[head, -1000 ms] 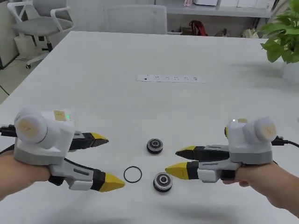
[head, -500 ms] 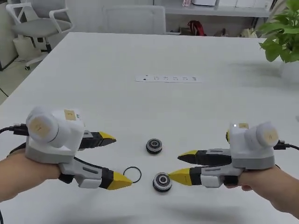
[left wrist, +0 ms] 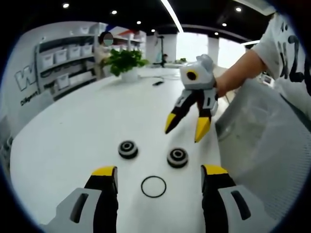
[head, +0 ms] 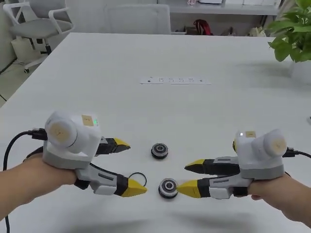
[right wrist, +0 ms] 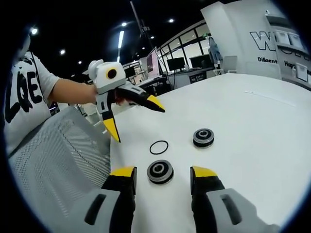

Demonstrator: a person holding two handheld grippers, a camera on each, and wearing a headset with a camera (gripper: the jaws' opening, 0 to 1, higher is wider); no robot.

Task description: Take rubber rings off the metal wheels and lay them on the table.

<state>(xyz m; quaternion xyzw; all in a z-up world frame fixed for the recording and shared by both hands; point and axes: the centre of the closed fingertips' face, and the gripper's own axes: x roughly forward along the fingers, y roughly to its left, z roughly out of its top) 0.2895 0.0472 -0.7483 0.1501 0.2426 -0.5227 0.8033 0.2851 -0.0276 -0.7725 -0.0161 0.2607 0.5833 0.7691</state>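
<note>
Thin black rubber ring (left wrist: 153,186) lies between the spread left gripper's (head: 135,168) tips, with a round dark metal wheel (right wrist: 160,171) just off the spread right gripper (head: 183,177).

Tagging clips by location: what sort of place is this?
Likely an office or lab workroom: a big white table with a power strip, a swivel chair beside it, and shelves of storage bins along the wall.
</note>
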